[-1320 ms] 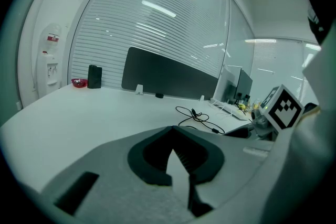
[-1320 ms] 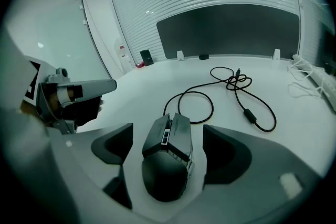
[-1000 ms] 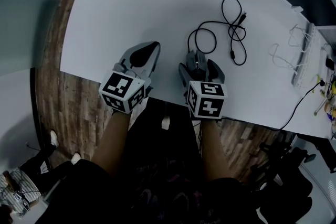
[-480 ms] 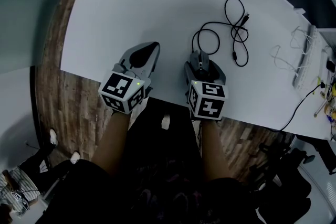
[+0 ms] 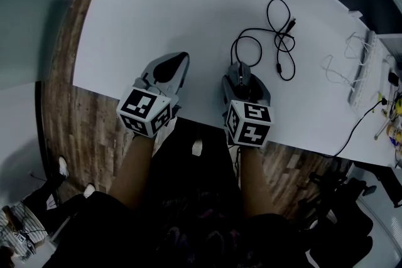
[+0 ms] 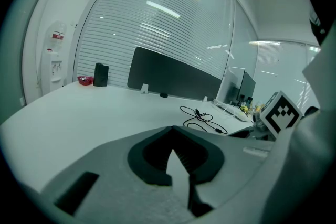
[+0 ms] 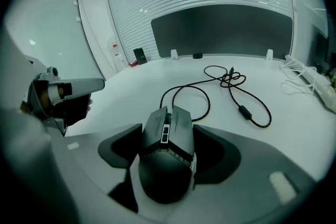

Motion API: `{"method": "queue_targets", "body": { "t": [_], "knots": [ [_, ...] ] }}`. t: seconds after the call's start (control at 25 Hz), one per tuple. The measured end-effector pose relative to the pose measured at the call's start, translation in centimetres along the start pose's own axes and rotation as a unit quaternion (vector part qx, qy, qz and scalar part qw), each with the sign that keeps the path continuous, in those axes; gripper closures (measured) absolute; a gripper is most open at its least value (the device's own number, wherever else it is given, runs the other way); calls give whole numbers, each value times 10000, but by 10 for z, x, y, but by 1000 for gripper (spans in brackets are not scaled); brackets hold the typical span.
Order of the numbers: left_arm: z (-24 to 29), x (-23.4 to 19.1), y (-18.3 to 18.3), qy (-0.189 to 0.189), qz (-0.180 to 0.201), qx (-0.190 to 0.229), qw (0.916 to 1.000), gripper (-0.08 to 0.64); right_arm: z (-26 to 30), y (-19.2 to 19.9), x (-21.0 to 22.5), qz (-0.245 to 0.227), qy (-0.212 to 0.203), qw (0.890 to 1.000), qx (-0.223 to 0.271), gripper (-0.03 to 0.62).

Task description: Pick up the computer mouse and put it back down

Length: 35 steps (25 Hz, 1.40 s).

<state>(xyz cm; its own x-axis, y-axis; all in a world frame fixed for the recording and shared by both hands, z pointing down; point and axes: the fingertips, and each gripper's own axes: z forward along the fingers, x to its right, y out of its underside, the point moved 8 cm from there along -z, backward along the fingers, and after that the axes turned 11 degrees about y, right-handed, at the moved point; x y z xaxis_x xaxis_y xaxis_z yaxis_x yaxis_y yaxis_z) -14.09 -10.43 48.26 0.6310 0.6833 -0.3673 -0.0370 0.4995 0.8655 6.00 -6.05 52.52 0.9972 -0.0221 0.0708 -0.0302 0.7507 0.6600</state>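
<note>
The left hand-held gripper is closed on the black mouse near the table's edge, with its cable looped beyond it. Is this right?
No: the right hand-held gripper is closed on the mouse, as the right gripper view shows. The rest holds.

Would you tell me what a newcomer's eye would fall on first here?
The black angular computer mouse, near the front edge of the white table, clamped in the jaws of the right gripper, draws the eye first. Its black cable loops away across the table, and the left gripper is shut and empty beside it.
</note>
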Motion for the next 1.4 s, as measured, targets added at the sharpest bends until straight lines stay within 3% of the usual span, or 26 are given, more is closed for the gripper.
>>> {"method": "queue_targets", "body": {
  "t": [0.88,1.4],
  "knots": [
    [9,17,-28,156,243,271,9992,566,-41,-44,22,378,-103,9923,1173,279],
    [3,33,-67,169,568,582,9965,566,-80,-82,37,506,-60,9824,1800,281]
  ]
}}
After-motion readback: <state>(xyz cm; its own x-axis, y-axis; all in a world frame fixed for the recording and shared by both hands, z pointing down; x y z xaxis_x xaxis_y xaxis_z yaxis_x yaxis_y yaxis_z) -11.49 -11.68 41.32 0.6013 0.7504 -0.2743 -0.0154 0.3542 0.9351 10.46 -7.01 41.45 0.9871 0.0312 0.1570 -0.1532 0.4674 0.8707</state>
